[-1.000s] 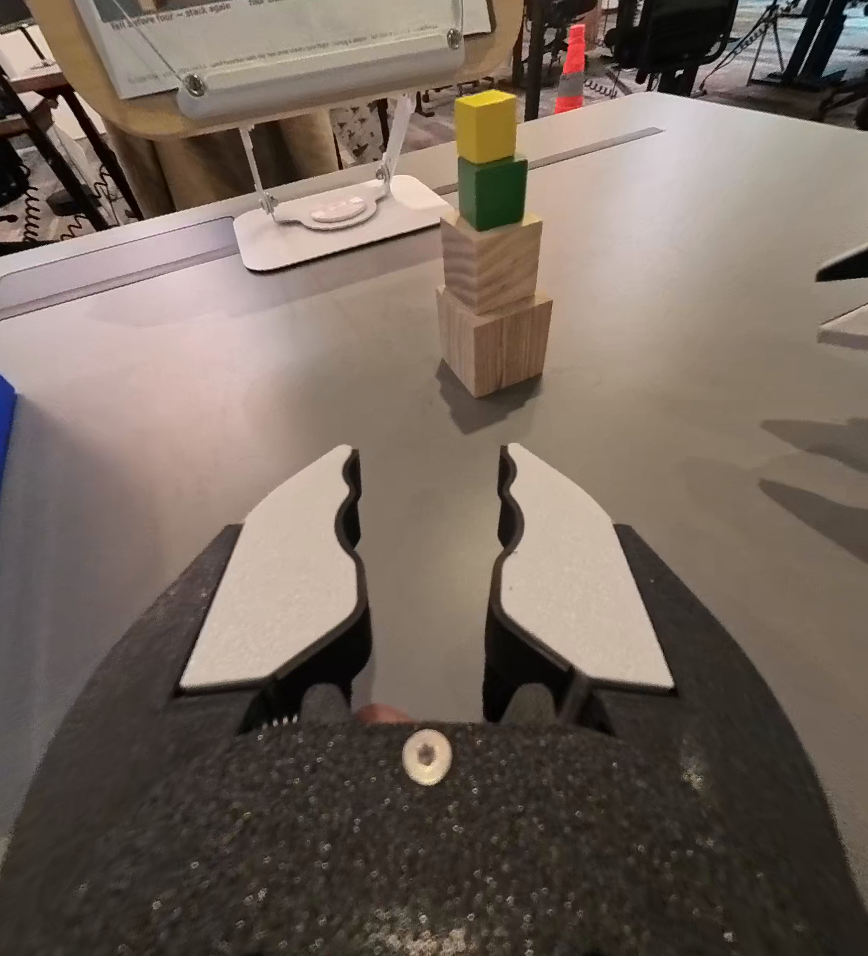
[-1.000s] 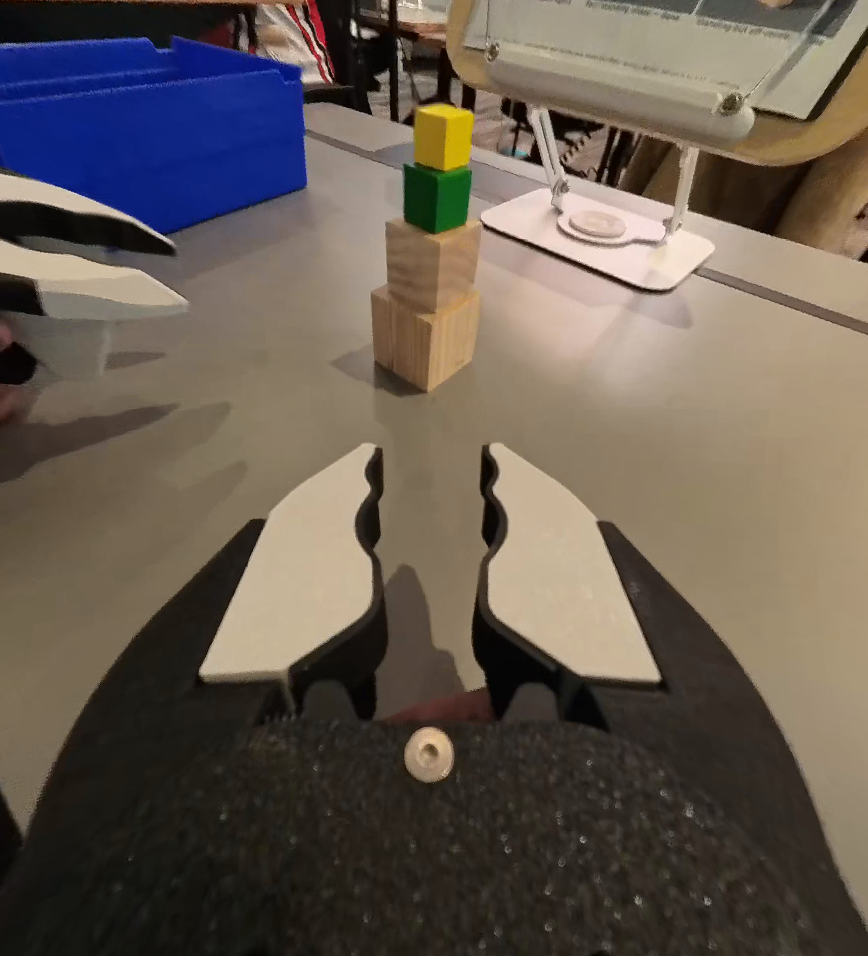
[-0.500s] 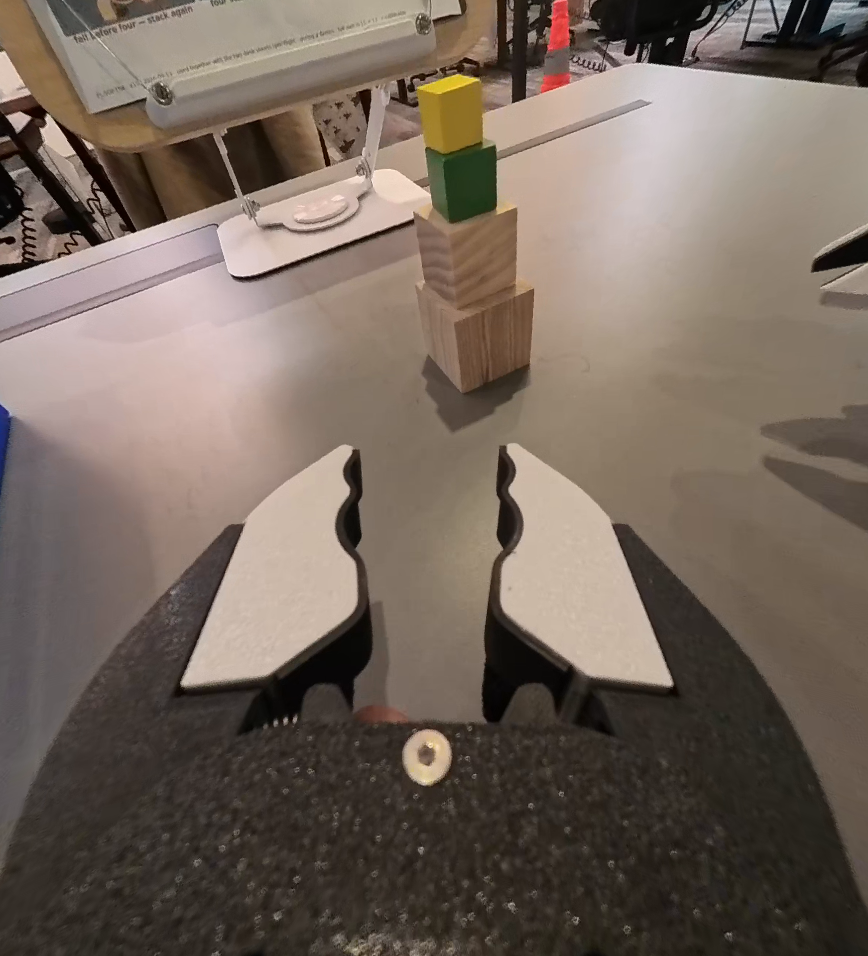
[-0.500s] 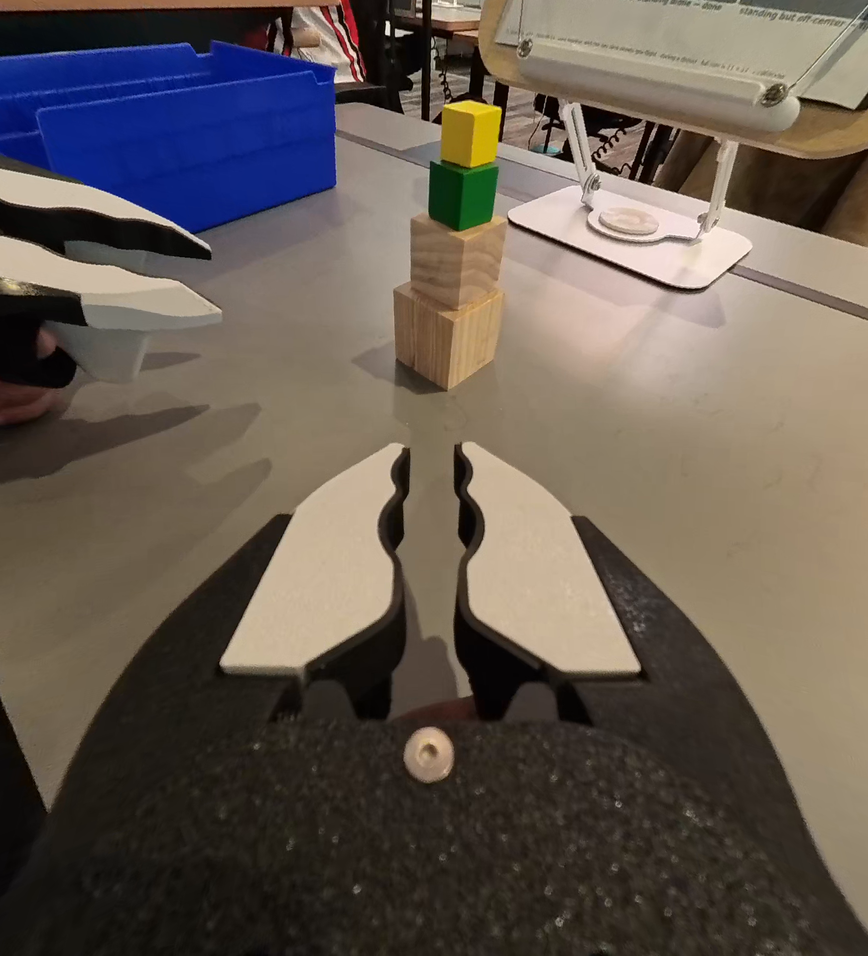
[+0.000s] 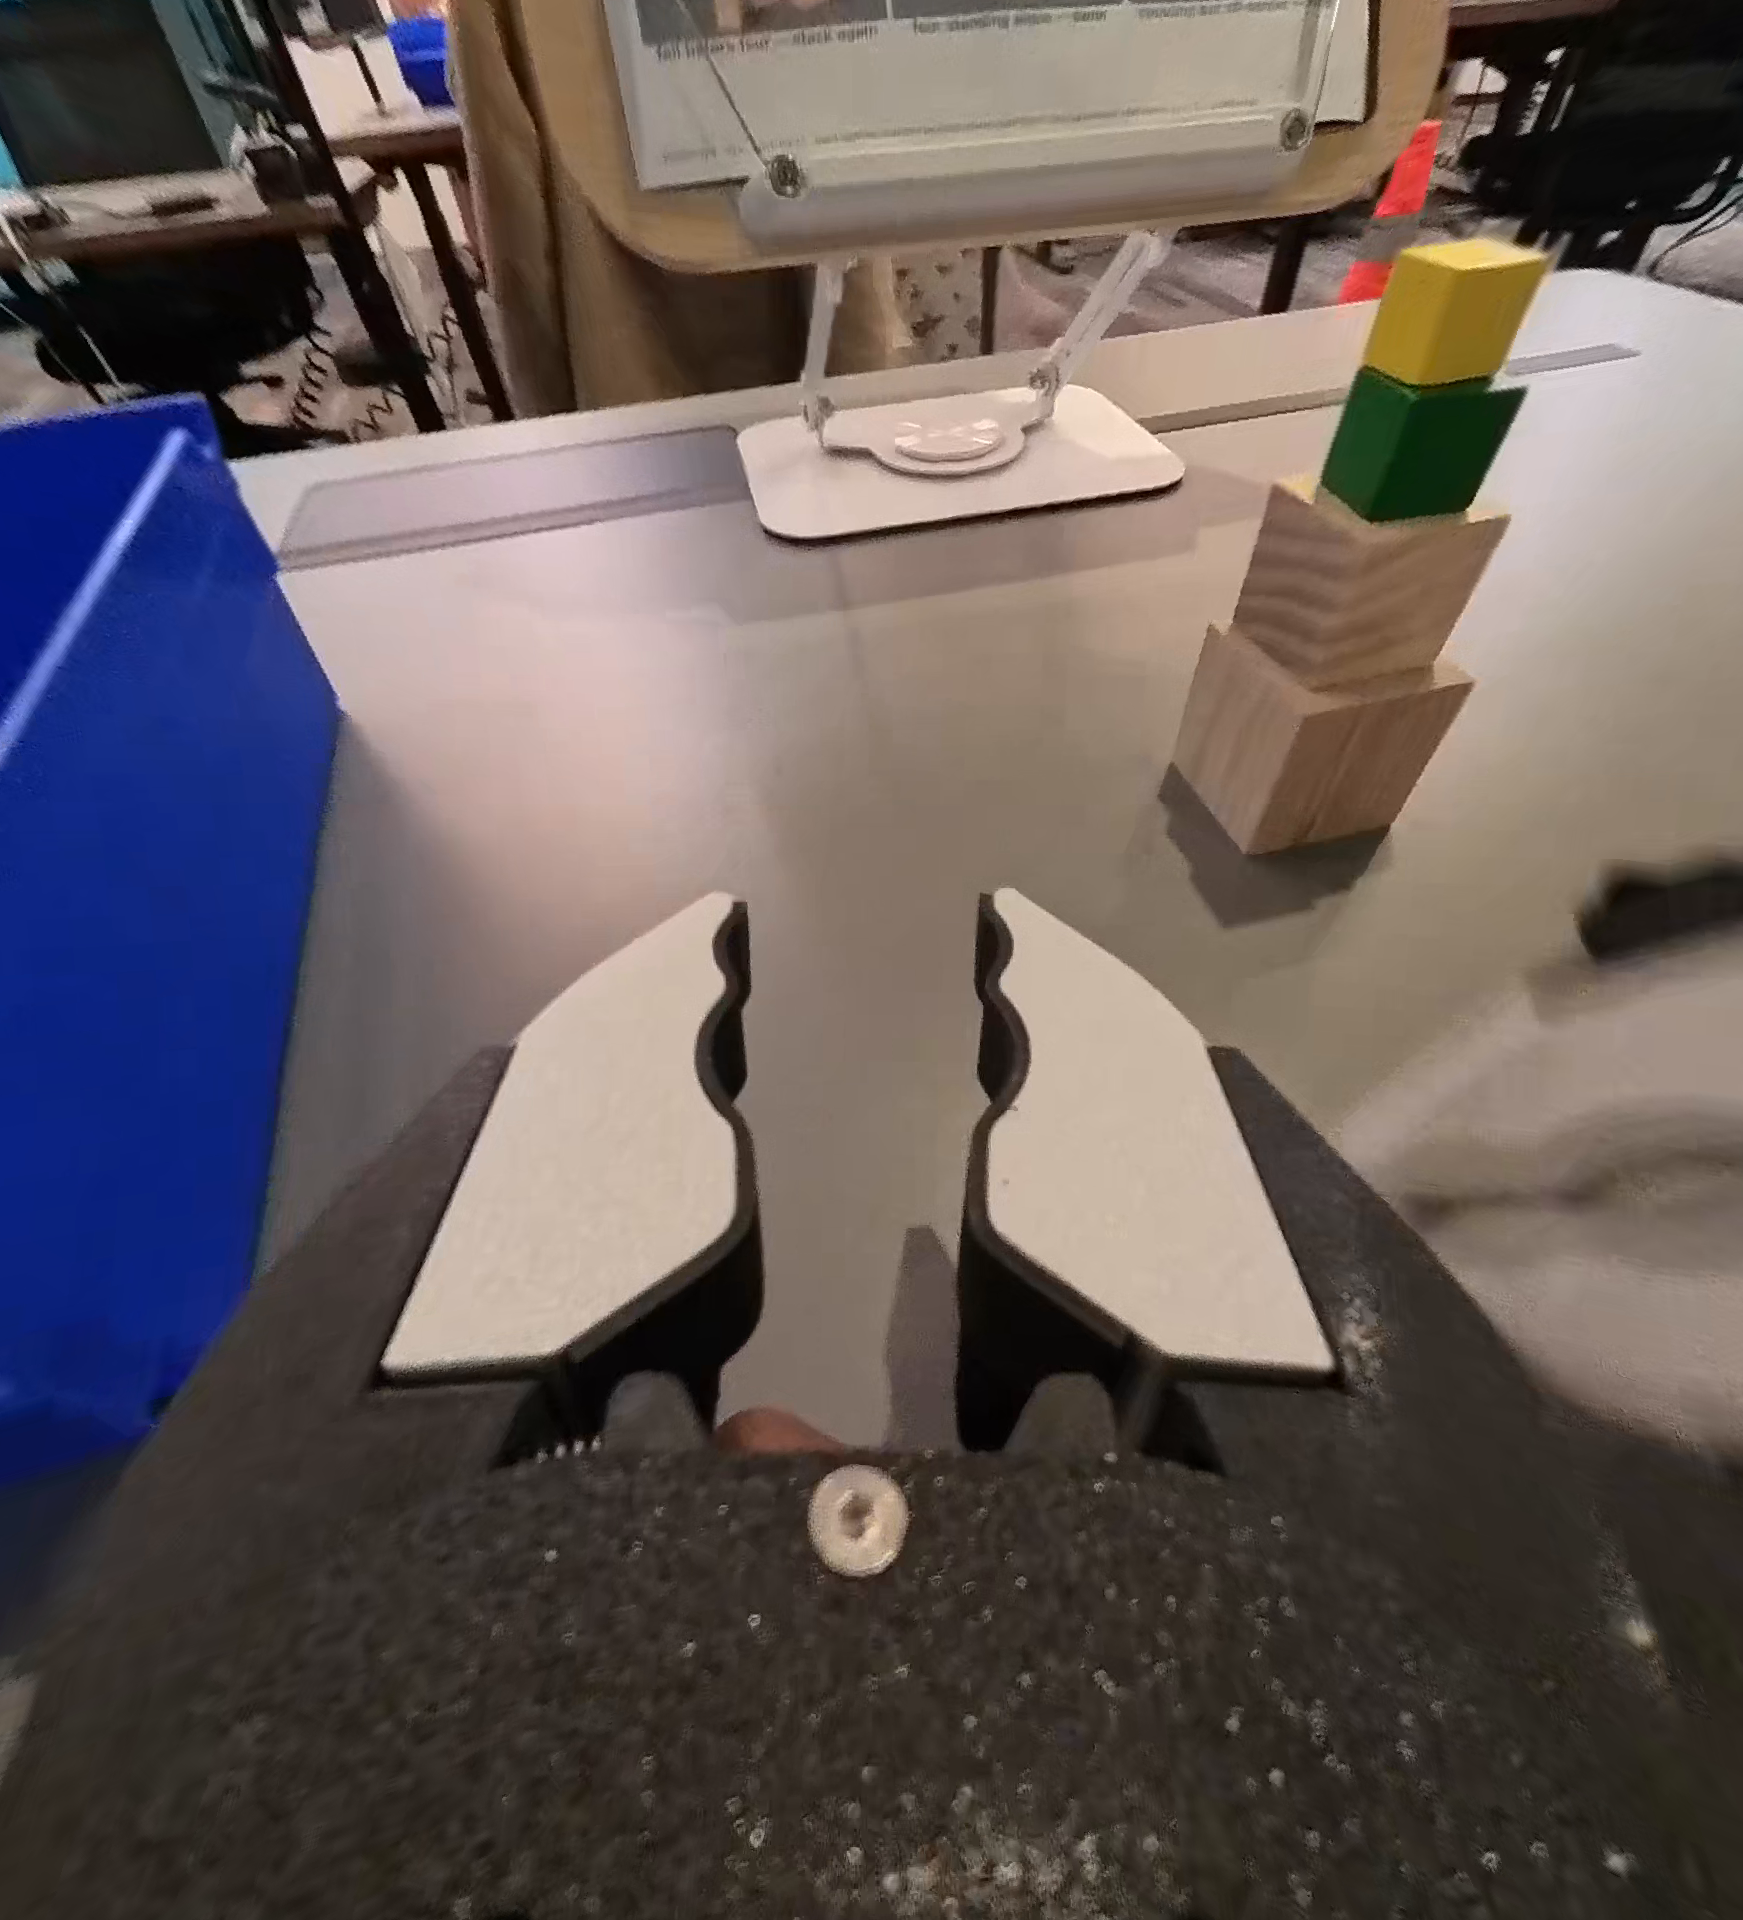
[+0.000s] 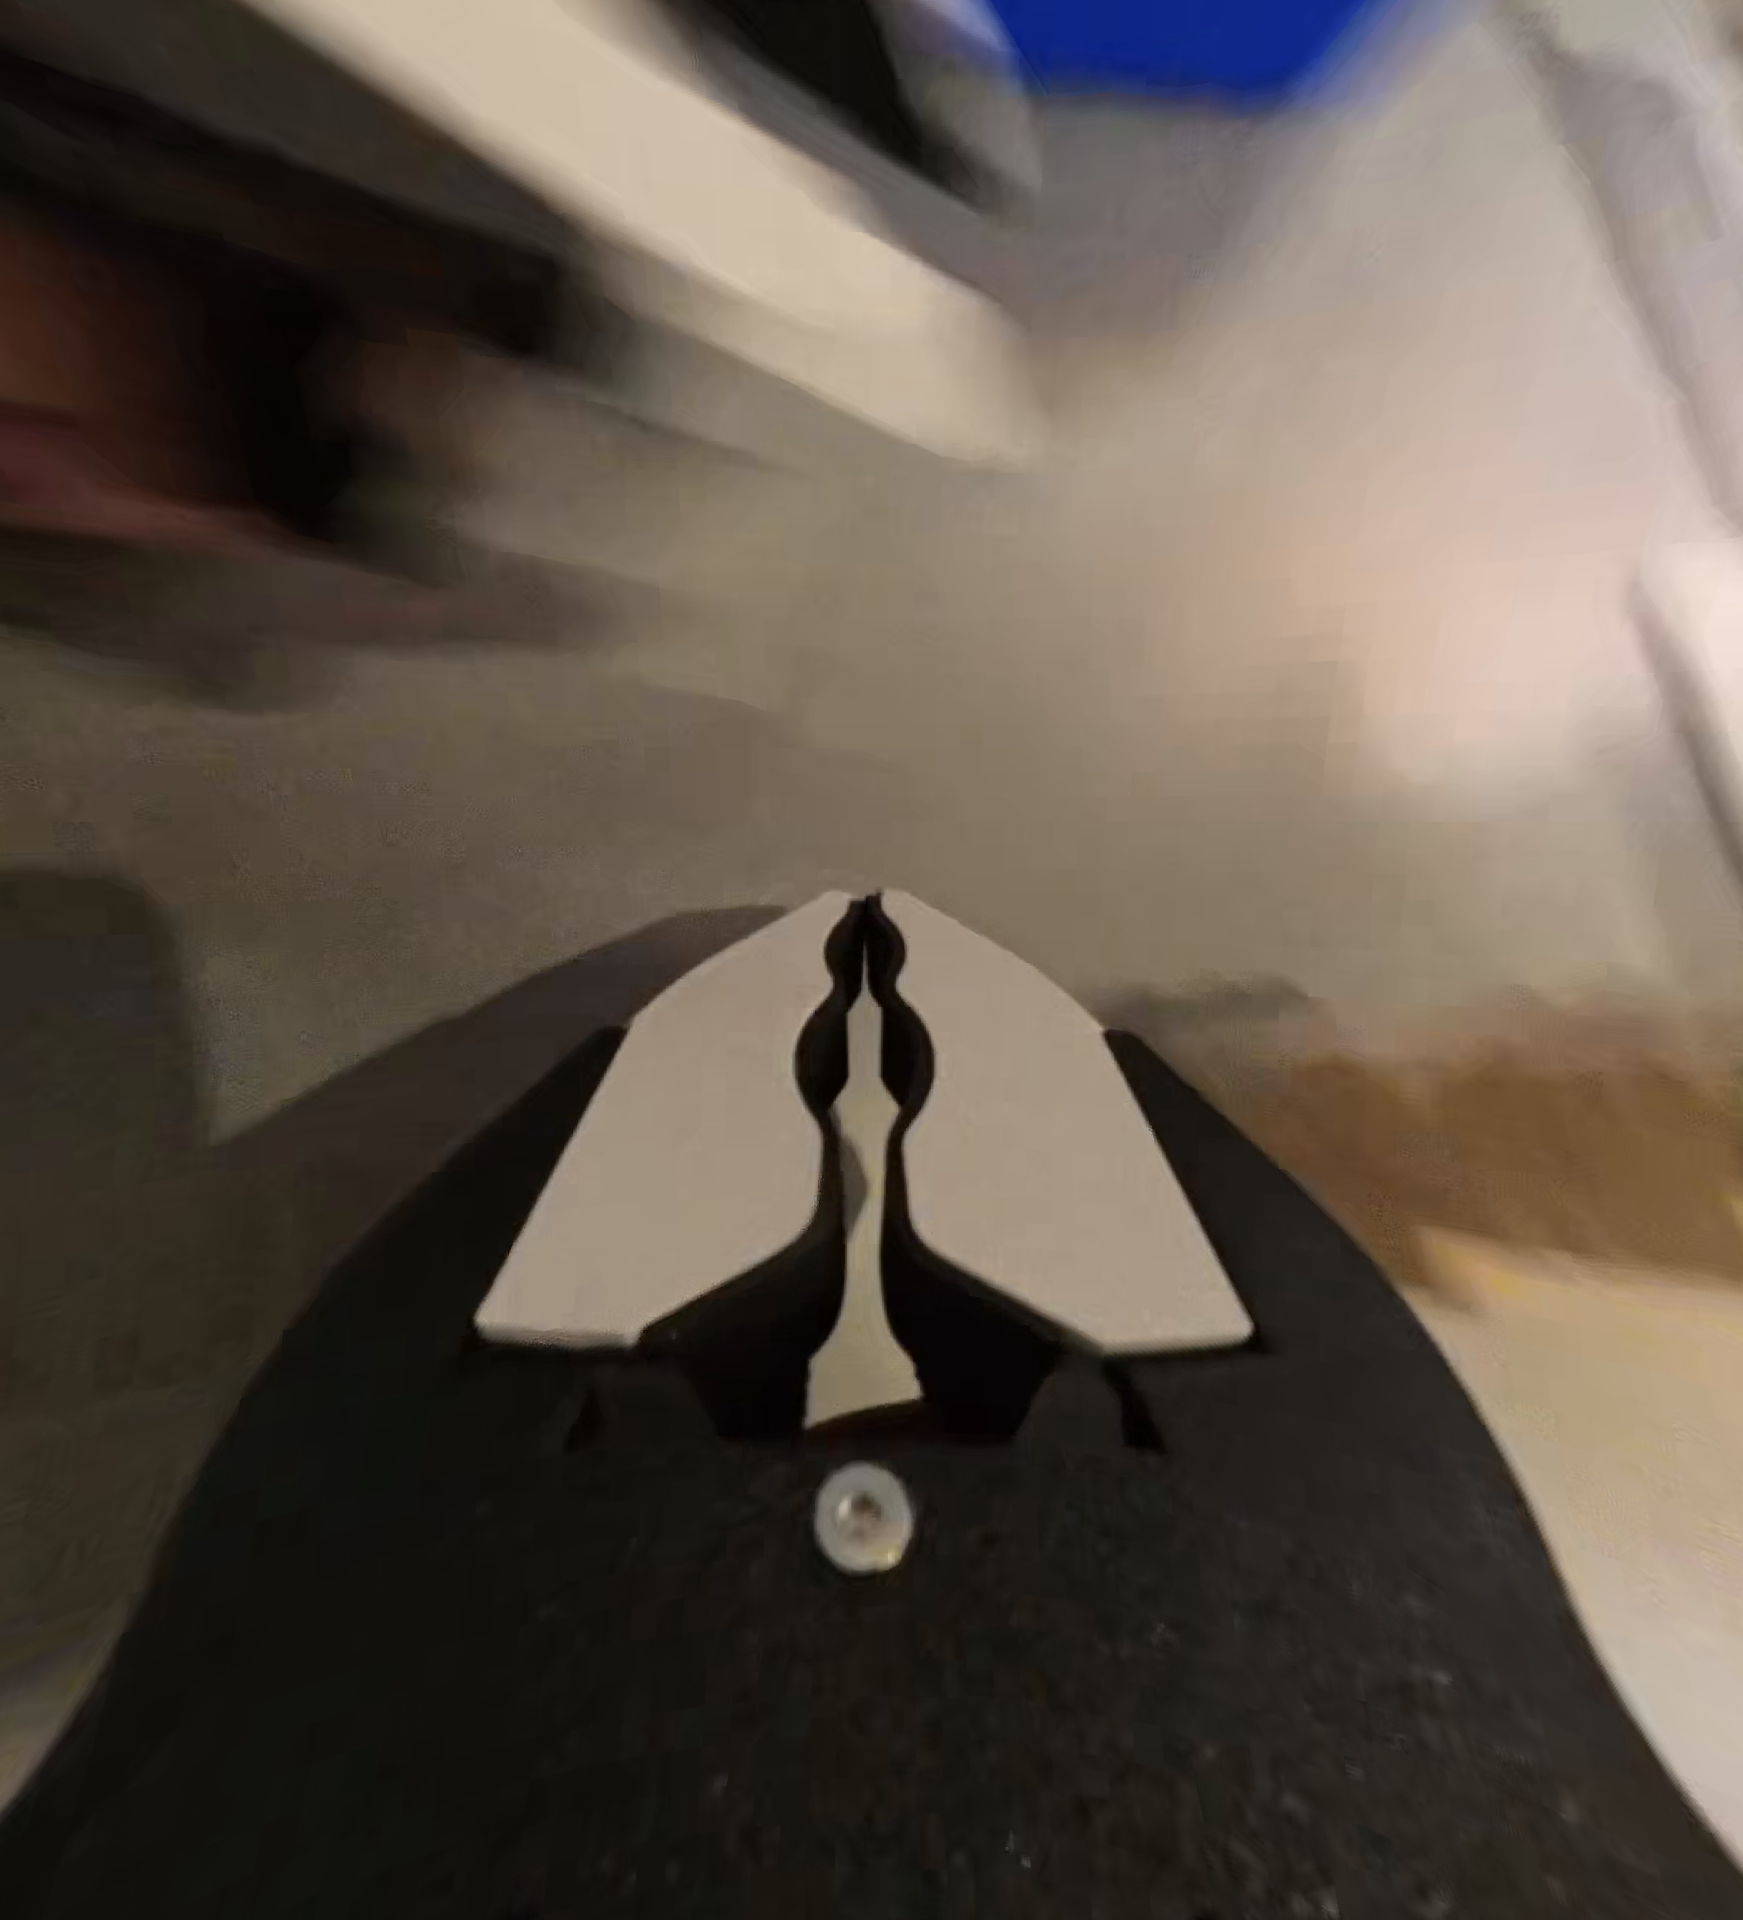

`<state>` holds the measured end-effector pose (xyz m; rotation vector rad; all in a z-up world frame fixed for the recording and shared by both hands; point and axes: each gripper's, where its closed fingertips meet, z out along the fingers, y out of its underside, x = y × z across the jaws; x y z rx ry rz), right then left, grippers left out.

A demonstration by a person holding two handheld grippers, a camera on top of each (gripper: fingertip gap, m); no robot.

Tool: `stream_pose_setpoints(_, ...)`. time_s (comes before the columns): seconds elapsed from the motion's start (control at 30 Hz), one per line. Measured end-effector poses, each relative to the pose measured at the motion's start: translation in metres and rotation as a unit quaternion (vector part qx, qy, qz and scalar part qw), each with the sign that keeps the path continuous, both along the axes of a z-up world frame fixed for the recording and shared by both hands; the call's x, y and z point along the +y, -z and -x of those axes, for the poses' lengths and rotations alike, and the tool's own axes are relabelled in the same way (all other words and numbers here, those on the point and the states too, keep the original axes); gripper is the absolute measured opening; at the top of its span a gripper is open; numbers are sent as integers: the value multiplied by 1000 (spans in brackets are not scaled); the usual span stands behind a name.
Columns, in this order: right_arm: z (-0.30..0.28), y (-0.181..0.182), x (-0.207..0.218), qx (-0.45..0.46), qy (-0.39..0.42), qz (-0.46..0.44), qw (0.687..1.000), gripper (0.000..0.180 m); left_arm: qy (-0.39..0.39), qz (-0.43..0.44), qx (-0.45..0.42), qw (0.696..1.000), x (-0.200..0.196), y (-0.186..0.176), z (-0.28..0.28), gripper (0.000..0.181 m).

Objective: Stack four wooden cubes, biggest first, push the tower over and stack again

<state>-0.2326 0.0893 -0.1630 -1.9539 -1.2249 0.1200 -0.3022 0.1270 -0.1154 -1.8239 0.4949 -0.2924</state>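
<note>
1. Wooden cubes stand stacked ahead and to the right of the left gripper, whose jaws are spread with nothing between: large plain cube lowest, smaller plain cube, green cube, yellow cube on top.
2. Left of those jaws, just beside them, sits a blue bin.
3. Straight ahead on the grey surface stands a white stand.
4. Right gripper has its jaws closed on nothing; its view is heavily blurred.
</note>
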Motion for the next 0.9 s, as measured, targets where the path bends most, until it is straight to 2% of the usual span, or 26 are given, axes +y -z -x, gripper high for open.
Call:
stream_pose_setpoints(0.03, -56, 8, 46, -33, 103, -12, 994, 0, 6, 7, -5, 1000, 0, 1, -1, 42)
stream_pose_setpoints(0.07, -91, 19, 62, -1, 142, 55, 988, 0, 12, 10, -5, 1000, -1, 2, -2, 43)
stream_pose_setpoints(0.1, -96, 13, 55, 91, 136, 119, 979, 0, 16, 12, -2, 1000, -3, 3, -4, 44)
stream_pose_setpoints(0.13, -98, -4, 42, 125, 119, 101, 980, 0, 23, 16, 0, 1000, -7, 4, -7, 44)
stream_pose_setpoints(0.2, -103, -21, 6, 87, 99, 25, 991, 0, 42, 27, -3, 999, -17, 6, -17, 48)
stream_pose_setpoints(0.23, -113, -23, -4, 78, 120, 1, 990, 0, 49, 30, -4, 998, -22, 7, -22, 48)
stream_pose_setpoints(0.37, -153, -11, -20, 110, 206, 7, 972, 0, 82, 29, 7, 996, -37, 9, -42, 51)
stream_pose_setpoints(0.47, -150, -11, -30, 116, 222, -31, 968, 0, 85, 16, 37, 996, -40, 11, -47, 53)
stream_pose_setpoints(0.57, -151, -26, -35, 132, 224, -91, 961, 1, 81, 10, 47, 996, -40, 11, -48, 53)
stream_pose_setpoints(0.7, -152, -30, -40, 194, 217, -63, 955, 30, 84, 9, 57, 995, -41, 13, -50, 55)
stream_pose_setpoints(0.9, -165, -39, -40, 255, 242, -61, 934, 33, 86, -17, 70, 994, -44, 9, -52, 54)
